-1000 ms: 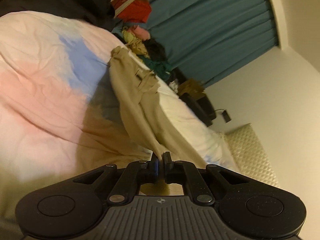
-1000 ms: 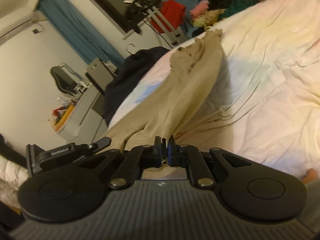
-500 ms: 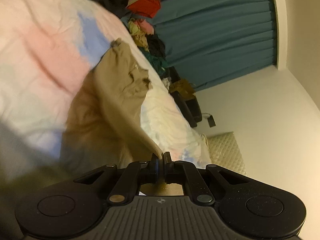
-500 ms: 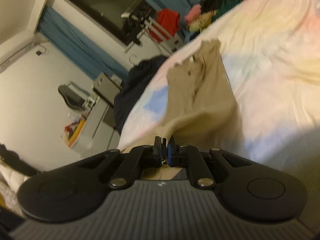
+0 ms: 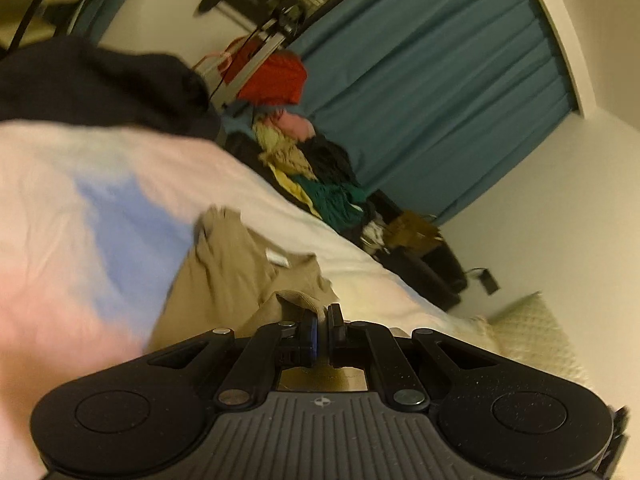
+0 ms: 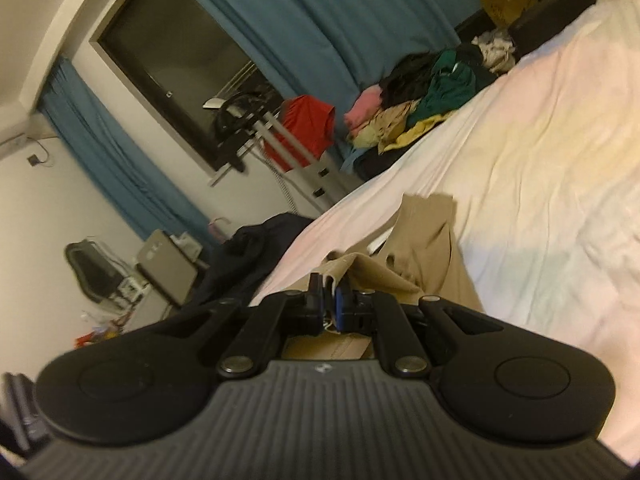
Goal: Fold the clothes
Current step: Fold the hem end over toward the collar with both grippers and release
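Tan trousers [image 5: 236,276] lie on the pastel bedsheet [image 5: 80,216], their waist end away from me with a white label showing. My left gripper [image 5: 322,318] is shut on a tan hem edge, which it holds just above the trousers. In the right wrist view the same trousers [image 6: 432,248] stretch toward the far edge of the bed. My right gripper [image 6: 330,296] is shut on another tan hem, pinched between its pads. The cloth under both grippers is hidden by their bodies.
A pile of mixed clothes [image 6: 420,108] sits past the far edge of the bed, before teal curtains [image 5: 432,80]. A dark garment [image 5: 100,84] lies at the bed's left corner. A red cloth [image 6: 306,128] hangs on a rack. The sheet [image 6: 552,168] spreads right.
Both grippers have carried the trouser hems forward toward the waist end. The trousers now look much shorter, doubled over on the bed. Both views have tilted up to show more of the room.
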